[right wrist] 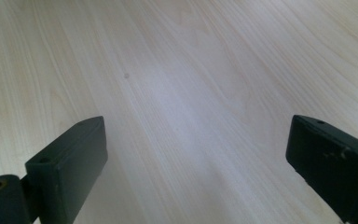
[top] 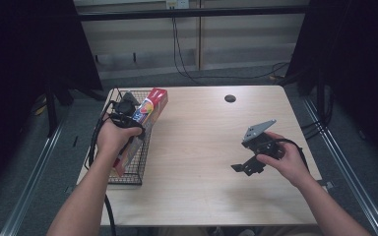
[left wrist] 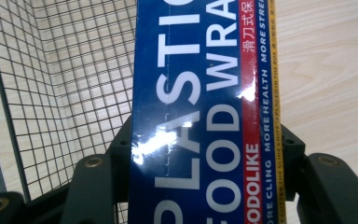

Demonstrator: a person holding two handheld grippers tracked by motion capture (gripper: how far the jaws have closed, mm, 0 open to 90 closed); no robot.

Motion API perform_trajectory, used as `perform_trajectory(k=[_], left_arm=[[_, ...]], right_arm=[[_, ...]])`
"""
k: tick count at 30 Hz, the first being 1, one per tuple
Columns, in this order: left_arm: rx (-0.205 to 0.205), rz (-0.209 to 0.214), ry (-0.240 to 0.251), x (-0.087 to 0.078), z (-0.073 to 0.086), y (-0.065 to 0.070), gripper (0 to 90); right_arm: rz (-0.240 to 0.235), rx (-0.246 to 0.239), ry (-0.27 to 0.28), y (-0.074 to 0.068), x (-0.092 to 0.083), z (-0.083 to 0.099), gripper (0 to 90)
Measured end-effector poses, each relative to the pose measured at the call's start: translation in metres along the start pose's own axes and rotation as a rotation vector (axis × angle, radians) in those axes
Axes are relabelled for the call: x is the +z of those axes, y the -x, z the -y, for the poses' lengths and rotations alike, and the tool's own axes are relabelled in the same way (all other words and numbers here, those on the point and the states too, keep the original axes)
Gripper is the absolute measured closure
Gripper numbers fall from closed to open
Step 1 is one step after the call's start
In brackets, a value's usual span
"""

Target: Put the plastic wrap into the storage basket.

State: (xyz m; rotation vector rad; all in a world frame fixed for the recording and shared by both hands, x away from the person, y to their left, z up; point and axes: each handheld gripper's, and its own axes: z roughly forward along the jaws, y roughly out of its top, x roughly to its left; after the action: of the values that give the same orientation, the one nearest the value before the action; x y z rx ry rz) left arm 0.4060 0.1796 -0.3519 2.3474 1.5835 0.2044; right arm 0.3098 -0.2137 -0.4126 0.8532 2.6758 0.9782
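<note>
A long blue and red box of plastic food wrap (top: 147, 113) (left wrist: 200, 112) slants over the black wire basket (top: 128, 174) at the table's left edge, its far end sticking out past the basket's back corner. My left gripper (top: 123, 110) (left wrist: 205, 186) is shut on this box, one black jaw pressed against each long side. Under the box in the left gripper view lies the basket's mesh (left wrist: 65, 79). My right gripper (top: 243, 167) (right wrist: 200, 172) hovers low over bare wood at the table's right, jaws wide apart with nothing between them.
The light wooden table (top: 202, 147) has a round dark cable hole (top: 230, 98) near its far edge. Black cables hang down the wall behind. Dark curtains flank both sides, and metal floor rails run along the table's left and right.
</note>
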Motion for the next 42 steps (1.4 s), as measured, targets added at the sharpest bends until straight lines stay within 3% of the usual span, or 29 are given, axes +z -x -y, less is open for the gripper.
perform_trajectory(k=[27,42], left_arm=[[-0.099,-0.041,0.015,-0.003,0.013,-0.021,43.5],[-0.188,-0.068,0.024,0.004,0.025,-0.036,43.4]], right_arm=[[-0.014,0.032,0.028,-0.003,0.001,0.013,5.5],[-0.022,0.024,0.024,-0.004,0.002,0.013,5.9]])
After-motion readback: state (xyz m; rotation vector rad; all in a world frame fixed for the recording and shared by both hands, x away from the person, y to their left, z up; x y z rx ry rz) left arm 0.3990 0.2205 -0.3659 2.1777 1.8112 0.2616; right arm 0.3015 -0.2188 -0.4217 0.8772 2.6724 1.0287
